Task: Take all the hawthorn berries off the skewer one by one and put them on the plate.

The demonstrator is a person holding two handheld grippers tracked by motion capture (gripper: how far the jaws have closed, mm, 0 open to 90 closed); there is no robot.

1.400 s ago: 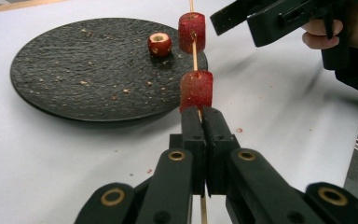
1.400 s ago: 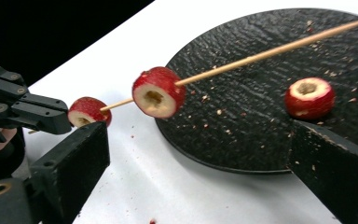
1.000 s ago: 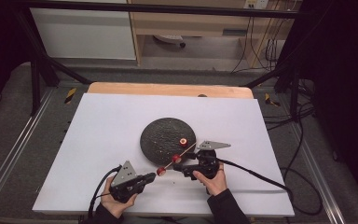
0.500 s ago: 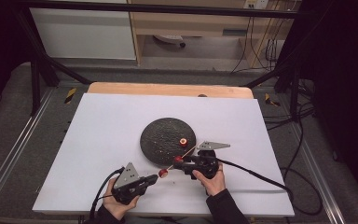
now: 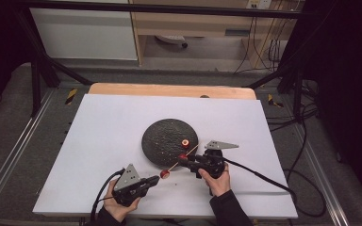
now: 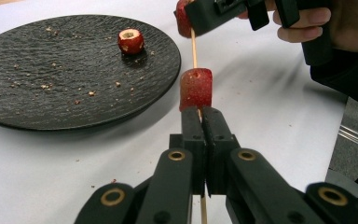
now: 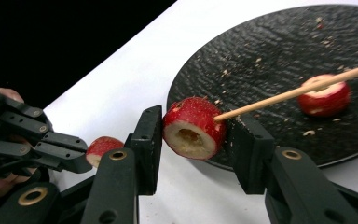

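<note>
My left gripper (image 5: 147, 182), near the front edge of the bench (image 5: 99, 132), has its jaws pressed together on the lower end of a thin wooden skewer (image 6: 195, 49). In the left gripper view the stick runs up between them and passes straight through one red fruit piece (image 6: 196, 88), which sits just above my jaw tips. That piece counts as threaded.

Further up the same skewer sits a second fruit piece (image 7: 193, 127), cored and hollow at its cut face. My right gripper (image 5: 185, 161) has its jaws set on either side of it, one against its left flank, the other at the side where the stick enters; I judge this a light clamp, meant to slide the piece along the stick.

Behind, toward the middle of the bench, the dark round plate (image 5: 160, 141) carries crumbs and one last fruit piece (image 5: 185, 142) near its right rim, untouched. So I reckon two are on the stick and one is left to pick up and thread.
</note>
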